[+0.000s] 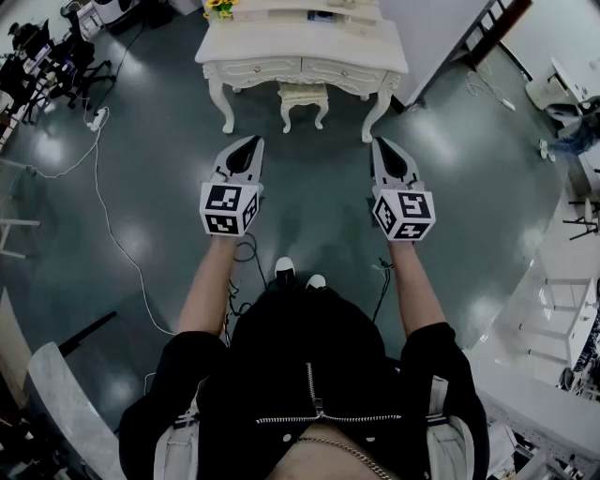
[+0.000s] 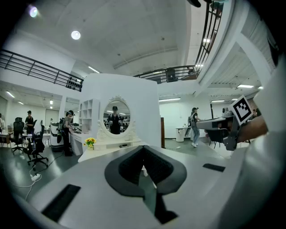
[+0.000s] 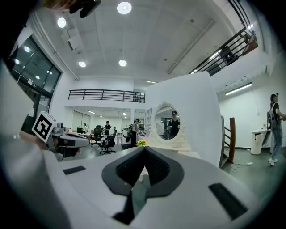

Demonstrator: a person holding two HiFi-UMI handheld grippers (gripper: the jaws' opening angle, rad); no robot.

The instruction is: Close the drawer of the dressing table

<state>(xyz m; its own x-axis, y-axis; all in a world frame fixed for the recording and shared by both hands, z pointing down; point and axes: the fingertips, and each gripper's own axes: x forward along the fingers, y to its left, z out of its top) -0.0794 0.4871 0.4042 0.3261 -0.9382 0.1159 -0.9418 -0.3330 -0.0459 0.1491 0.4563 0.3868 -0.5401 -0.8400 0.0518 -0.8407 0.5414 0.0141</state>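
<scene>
Left gripper [image 1: 253, 141] & right gripper [image 1: 378, 142]: both w/ jaws pressed together, nothing between them, held side by side and about level. They're well short of the white carved dressing table [image 1: 302, 42], which stands at 12 o'clock in head view. Its drawer fronts [image 1: 281, 68] face the person; can't tell if one sticks out. Small white stool [image 1: 303, 94] sits under it btwn the curved legs. Yellow flowers [image 1: 220, 7] are at the tabletop's 10 o'clock corner. Oval mirror [image 2: 117, 117] on top shows in both gripper views. White cable [image 1: 108, 225] snakes over the grey floor [image 1: 169, 159] at 9 o'clock.
</scene>
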